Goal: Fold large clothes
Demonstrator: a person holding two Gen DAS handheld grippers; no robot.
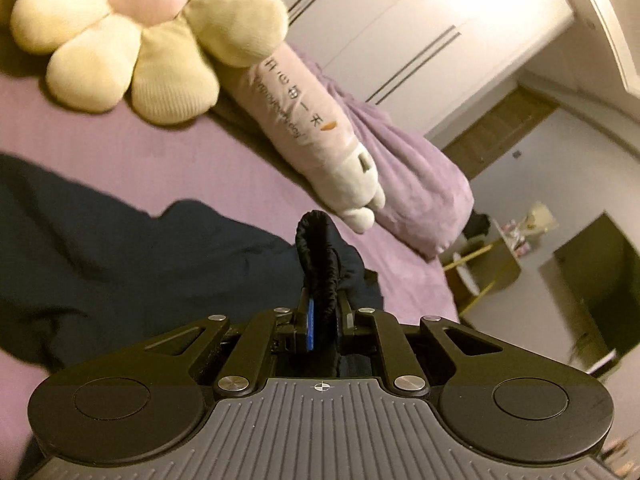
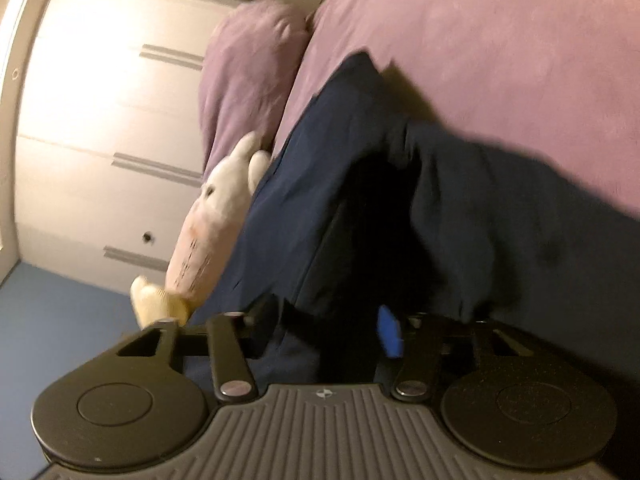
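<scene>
A large navy garment lies spread on the purple bed sheet. My left gripper is shut on a bunched elastic edge of the garment, which sticks up between its fingers. In the right wrist view the navy garment drapes over my right gripper. The right jaws stand wide apart with cloth lying between them; one blue pad shows, the other finger is dark and partly covered.
A cream flower cushion and a long pink plush toy lie at the head of the bed beside a purple pillow. White wardrobe doors stand beyond. The plush toy and pillow also show in the right wrist view.
</scene>
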